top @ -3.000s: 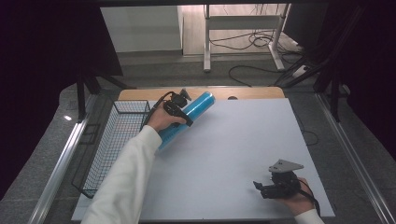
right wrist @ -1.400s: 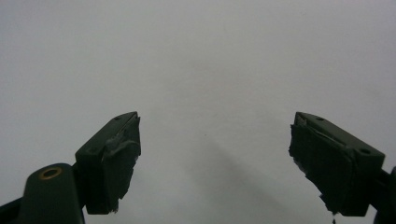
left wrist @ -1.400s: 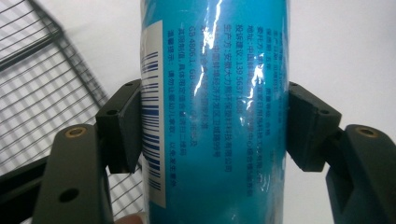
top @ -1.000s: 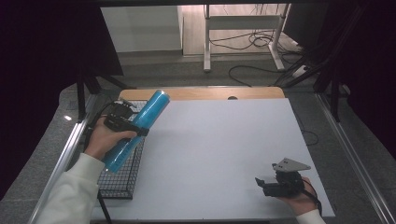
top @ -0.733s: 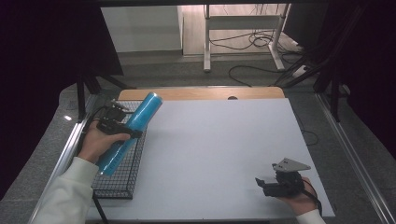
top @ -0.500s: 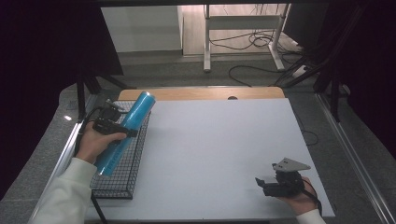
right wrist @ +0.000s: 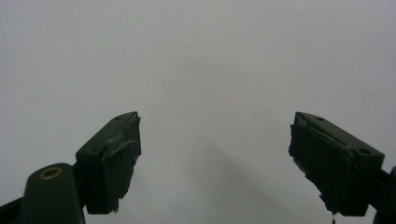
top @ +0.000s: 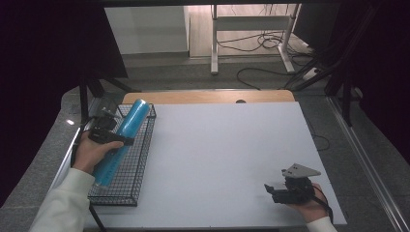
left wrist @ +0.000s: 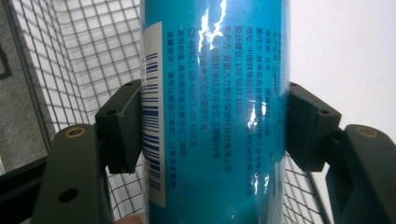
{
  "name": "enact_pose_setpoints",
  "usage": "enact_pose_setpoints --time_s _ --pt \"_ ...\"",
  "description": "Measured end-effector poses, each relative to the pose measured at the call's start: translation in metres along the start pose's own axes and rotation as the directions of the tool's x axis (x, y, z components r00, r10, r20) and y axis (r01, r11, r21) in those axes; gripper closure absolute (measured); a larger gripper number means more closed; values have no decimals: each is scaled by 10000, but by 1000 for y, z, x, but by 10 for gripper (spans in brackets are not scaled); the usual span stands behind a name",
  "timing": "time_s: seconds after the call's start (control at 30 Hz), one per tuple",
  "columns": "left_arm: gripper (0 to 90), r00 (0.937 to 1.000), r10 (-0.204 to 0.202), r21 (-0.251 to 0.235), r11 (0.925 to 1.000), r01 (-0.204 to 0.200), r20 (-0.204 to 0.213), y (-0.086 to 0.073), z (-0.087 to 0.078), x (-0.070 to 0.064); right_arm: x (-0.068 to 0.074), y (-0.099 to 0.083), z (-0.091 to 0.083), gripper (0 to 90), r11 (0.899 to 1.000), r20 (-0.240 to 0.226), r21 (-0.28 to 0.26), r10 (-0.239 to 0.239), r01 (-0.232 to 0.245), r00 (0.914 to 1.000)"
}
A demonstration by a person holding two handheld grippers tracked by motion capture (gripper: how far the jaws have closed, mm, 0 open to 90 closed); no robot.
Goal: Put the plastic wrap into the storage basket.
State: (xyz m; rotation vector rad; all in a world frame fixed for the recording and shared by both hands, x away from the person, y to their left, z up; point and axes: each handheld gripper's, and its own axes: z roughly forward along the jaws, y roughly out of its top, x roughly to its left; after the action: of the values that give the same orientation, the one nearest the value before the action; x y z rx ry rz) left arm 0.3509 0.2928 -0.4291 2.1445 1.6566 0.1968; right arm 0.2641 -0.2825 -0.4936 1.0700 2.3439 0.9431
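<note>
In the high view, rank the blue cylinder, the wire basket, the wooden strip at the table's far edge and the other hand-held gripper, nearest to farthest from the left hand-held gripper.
1. Blue cylinder: clamped in the left hand-held gripper.
2. Wire basket: directly beneath, at the table's left edge.
3. Wooden strip: along the far edge, to its right.
4. Right hand-held gripper: near right corner, across the table.

Wire basket (top: 140, 159) at table's (top: 227, 154) left edge, tube (top: 121, 140) over basket, right hand-held gripper (top: 276, 189) near-right corner
</note>
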Motion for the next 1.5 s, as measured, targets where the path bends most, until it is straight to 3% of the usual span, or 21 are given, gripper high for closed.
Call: enact_pose_setpoints --time_s 0.3,0.8,0.93,1.1,1.17,1.33,1.37,1.5 --pt "319 9995 -168 304 9994 176 -273 -5 12 6 1 0 2 173 10000 12 48 -40 40 10000" --pt "318 9946 -592 767 9949 658 -852 1 33 10 1 -1 2 173 9999 21 91 -70 70 10000" --pt "318 9902 -631 1028 9918 761 -1242 0 45 9 0 -1 2 173 9999 26 98 -93 93 10000" --pt "315 9810 -237 1499 9873 533 -1926 -2 55 0 1 -1 2 173 9998 34 115 -148 148 9999" --pt "307 9812 -468 811 9947 629 -1875 -1 46 -3 1 -1 2 173 9997 33 119 -191 190 9998" --pt "200 9770 -105 -19 9999 103 -2131 5 16 -17 3 -1 1 173 9997 -13 107 -239 239 9997" --pt "193 9805 -78 -316 9995 17 -1964 5 9 -19 3 -1 1 173 9997 -2 92 -243 243 9997" --pt "181 9874 -3 -664 9977 -103 -1585 3 2 -21 2 -1 1 172 9996 -8 114 -247 247 9997"
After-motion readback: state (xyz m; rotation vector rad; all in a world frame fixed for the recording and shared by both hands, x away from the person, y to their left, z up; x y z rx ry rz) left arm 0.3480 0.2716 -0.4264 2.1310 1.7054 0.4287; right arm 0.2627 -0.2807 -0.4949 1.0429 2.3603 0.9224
